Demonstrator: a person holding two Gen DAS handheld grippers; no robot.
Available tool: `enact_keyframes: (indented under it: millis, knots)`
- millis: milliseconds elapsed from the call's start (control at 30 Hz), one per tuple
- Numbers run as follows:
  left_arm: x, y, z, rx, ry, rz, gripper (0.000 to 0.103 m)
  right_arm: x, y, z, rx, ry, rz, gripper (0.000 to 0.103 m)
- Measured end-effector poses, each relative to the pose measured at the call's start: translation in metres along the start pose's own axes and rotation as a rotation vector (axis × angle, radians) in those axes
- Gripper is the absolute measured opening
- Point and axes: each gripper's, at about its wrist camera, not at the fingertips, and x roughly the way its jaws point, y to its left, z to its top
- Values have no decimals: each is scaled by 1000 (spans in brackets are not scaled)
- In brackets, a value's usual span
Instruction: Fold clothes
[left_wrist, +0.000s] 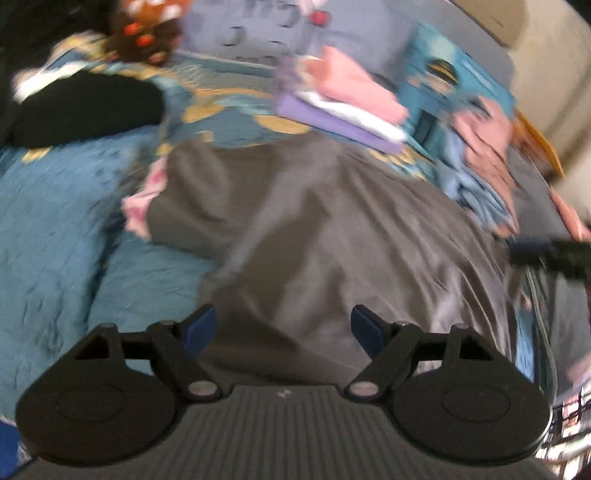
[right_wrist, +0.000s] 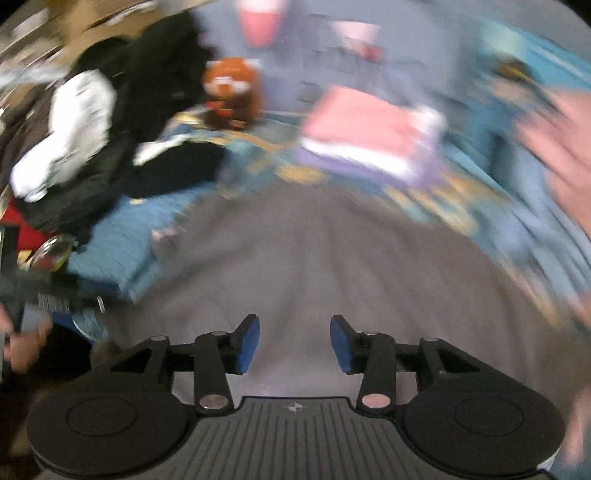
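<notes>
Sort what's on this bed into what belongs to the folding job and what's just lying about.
Job:
- spread grey garment
- folded stack of pink, white and purple clothes
- crumpled light-blue and pink clothes pile
- left gripper, open
- right gripper, open

Lying about:
- brown plush toy
- black-and-white jacket
- teal patterned bedspread

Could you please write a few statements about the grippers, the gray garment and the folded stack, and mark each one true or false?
1. The left gripper is open with nothing between its pads. True.
2. The right gripper is shut on the gray garment. False: it is open, with the garment below it.
3. A folded stack with pink on top lies beyond the garment. True.
4. The garment is already folded into a small square. False: it lies spread out and wrinkled on the blue blanket.
5. A brown plush toy sits at the far side of the bed. True.
</notes>
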Motion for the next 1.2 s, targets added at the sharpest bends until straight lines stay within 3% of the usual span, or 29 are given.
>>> enact_keyframes:
  millis: [167, 333, 433, 667, 700, 767, 800, 867, 967, 1000, 1033, 1200]
  knots:
    - [12, 26, -7, -23, -14, 64, 83, 111, 58, 91, -293, 45, 55, 43]
    - [22, 31, -4, -50, -21, 32, 84, 194, 109, 139, -611, 88, 136, 43]
    - [35, 31, 5, -54, -24, 13, 85, 235, 122, 154, -682, 150, 161, 43]
    - [71, 51, 23, -105, 64, 3, 85, 312, 118, 176, -585, 342, 190, 43]
    - [76, 55, 24, -129, 88, 4, 83, 320, 117, 176, -560, 373, 197, 40]
    - [83, 61, 24, -161, 114, 6, 80, 331, 114, 176, -503, 416, 217, 18]
    - [84, 62, 24, -170, 117, 6, 75, 329, 113, 175, -496, 403, 221, 3]
    - [83, 64, 22, -187, 113, 23, 65, 324, 117, 175, -511, 363, 217, 3]
    - [80, 72, 20, -250, 99, 38, 18, 308, 126, 182, -548, 295, 195, 3]
    - [80, 76, 19, -286, 96, 0, 2, 301, 129, 187, -560, 262, 185, 3]
    - [78, 80, 18, -317, 90, -32, 1, 292, 133, 195, -566, 226, 179, 3]
    - [64, 70, 21, -268, -25, 47, 1, 276, 149, 225, -602, 157, 136, 3]
